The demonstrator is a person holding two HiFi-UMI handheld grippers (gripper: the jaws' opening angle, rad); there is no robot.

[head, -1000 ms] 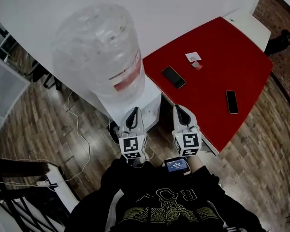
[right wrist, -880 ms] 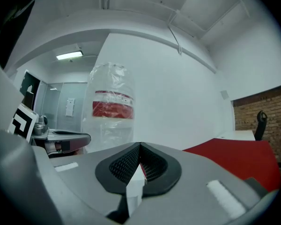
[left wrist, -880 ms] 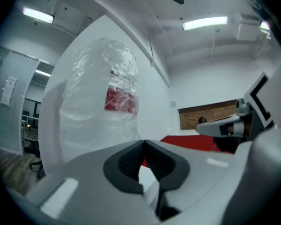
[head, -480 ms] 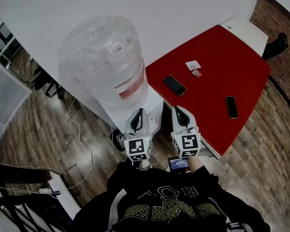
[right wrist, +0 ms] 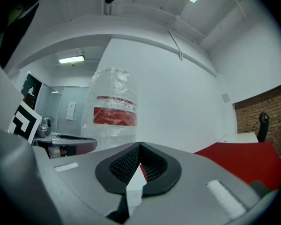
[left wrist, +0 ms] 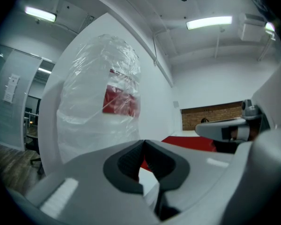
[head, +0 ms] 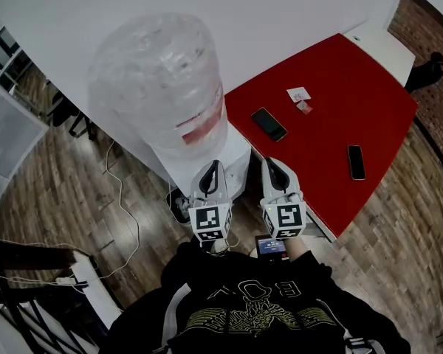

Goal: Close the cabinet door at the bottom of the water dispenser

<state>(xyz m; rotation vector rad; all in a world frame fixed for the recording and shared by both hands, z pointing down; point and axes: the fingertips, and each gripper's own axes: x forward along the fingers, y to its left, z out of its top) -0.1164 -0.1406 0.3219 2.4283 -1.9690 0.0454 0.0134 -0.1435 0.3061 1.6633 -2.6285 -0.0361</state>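
Fingers [left wrist: 127, 165] of the left gripper [head: 213, 167] are pressed together on nothing. Those of the right gripper [head: 269, 162] are likewise clenched and empty. Just ahead of both tips stands the white water dispenser [head: 232, 153], its wrapped bottle [head: 159, 80] rising above them. Its bottom cabinet door is hidden below. A red table [head: 332, 124] spreads to their right.

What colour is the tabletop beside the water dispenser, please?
The tabletop is red; it shows best in the head view.
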